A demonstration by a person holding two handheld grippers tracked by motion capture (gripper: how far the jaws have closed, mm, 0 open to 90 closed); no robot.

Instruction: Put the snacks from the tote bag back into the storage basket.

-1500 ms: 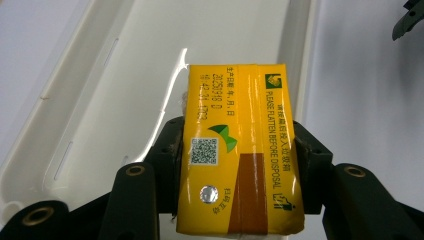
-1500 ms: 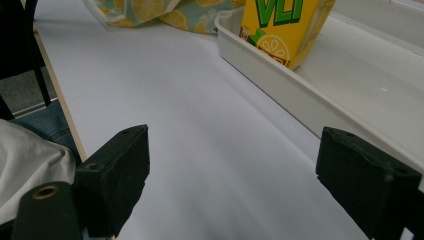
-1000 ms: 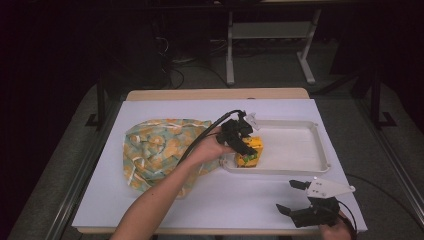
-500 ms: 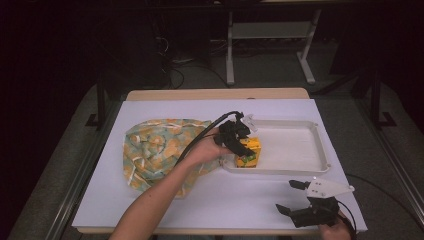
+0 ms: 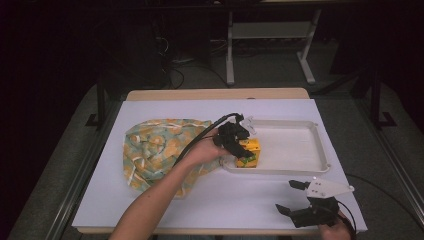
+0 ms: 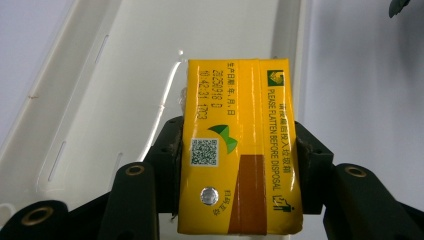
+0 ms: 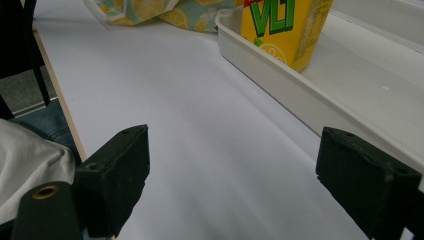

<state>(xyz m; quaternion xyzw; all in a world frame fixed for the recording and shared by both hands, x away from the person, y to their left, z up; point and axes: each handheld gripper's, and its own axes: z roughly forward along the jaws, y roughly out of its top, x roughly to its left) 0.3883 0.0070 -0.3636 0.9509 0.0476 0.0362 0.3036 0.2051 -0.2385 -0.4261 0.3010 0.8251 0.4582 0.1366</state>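
I have my left gripper (image 6: 240, 170) clamped across the flat sides of the yellow juice carton (image 6: 240, 145), a light, slick, crushable box standing in the white tray's (image 5: 300, 167) near corner, while my right gripper (image 5: 295, 200) idles with its jaws apart.

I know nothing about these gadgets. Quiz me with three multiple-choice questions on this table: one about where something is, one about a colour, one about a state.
1. Where is the drink carton?
A. On the patterned bag
B. At the near left corner of the white tray
C. On the floor

2. What is the carton's main colour?
A. Blue
B. Yellow
C. White

3. How do the right gripper's jaws stand?
A. Apart, with nothing between them
B. Closed on the carton
C. Closed on the tray's rim

Answers:
1 B, the high view shows it inside the tray's corner, beside the patterned bag.
2 B, the left gripper clamps its yellow sides.
3 A, in the right gripper view just bare table lies between them.
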